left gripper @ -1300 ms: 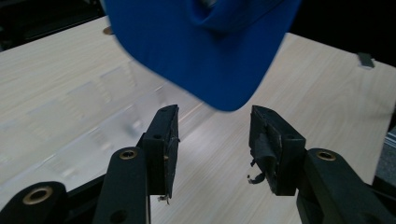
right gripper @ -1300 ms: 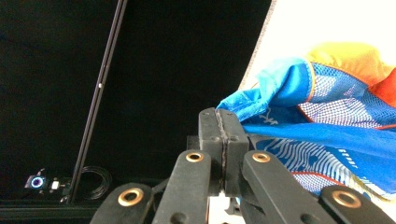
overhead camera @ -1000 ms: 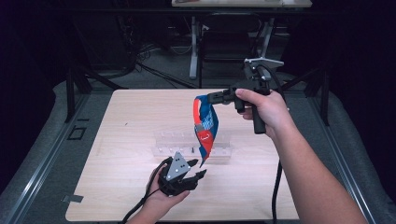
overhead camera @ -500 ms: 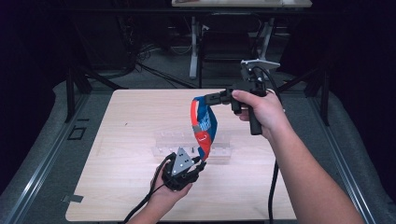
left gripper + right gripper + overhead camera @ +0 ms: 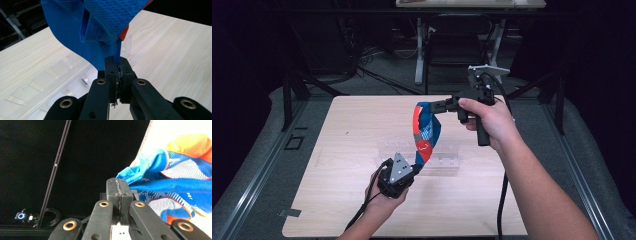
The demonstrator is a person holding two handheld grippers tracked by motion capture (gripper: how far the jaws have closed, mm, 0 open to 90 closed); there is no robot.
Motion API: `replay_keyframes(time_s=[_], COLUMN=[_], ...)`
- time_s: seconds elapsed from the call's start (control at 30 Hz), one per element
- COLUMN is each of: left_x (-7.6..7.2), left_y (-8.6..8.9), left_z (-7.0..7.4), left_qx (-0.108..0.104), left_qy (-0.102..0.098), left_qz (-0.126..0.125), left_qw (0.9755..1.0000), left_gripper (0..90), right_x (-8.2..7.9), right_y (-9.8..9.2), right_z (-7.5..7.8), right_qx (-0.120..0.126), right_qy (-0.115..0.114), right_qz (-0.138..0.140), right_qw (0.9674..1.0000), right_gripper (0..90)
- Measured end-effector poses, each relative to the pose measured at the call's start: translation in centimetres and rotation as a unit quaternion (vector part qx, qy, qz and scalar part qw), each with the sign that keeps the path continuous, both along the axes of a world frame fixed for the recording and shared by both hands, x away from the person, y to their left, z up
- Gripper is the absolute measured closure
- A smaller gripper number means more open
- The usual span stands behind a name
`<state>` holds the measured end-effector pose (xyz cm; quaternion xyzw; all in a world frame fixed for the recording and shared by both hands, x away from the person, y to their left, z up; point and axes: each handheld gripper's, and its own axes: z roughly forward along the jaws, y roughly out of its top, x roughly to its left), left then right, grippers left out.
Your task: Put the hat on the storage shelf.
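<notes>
A blue, orange and white mesh garment (image 5: 426, 132) hangs above the wooden table (image 5: 352, 140), stretched between both grippers. My right gripper (image 5: 434, 106) is held high at the back right, shut on the cloth's top corner; in the right gripper view the jaws (image 5: 117, 182) meet with blue fabric (image 5: 175, 177) spilling off to the right. My left gripper (image 5: 417, 167) sits low near the table's middle. Its jaws have just been closing and now pinch a thin blue edge (image 5: 117, 53) of the garment (image 5: 105, 22), as the left gripper view (image 5: 117, 63) shows.
A clear plastic tray (image 5: 447, 159) with several compartments lies on the table right under the hanging cloth. Black cables trail from both grippers over the front edge. Dark floor, table legs and cords lie beyond the far edge.
The left gripper edged up to the garment's lower end and its jaws closed on the blue edge. The right hand kept still with the top corner.
</notes>
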<state>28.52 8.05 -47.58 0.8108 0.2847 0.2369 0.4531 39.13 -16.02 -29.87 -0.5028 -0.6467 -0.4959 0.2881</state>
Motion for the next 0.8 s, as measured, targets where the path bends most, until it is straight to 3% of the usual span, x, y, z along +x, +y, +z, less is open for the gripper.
replay_keyframes(time_s=[0.4,0.8], left_x=[1.7,2.9], left_y=[1.8,2.6], left_z=[0.5,-1.0], left_qx=[-0.026,-0.05], left_qy=[0.014,0.035], left_qz=[0.008,0.012], left_qw=[0.9995,0.998], left_gripper=[88.4,88.4], right_x=[0.2,0.8], right_y=[0.1,0.2], right_z=[-1.5,-4.3], right_qx=[-0.003,-0.015], right_qy=[0.0,0.019], right_qz=[-0.005,-0.015], right_qw=[1.0,0.9996], right_gripper=[90.0,90.0])
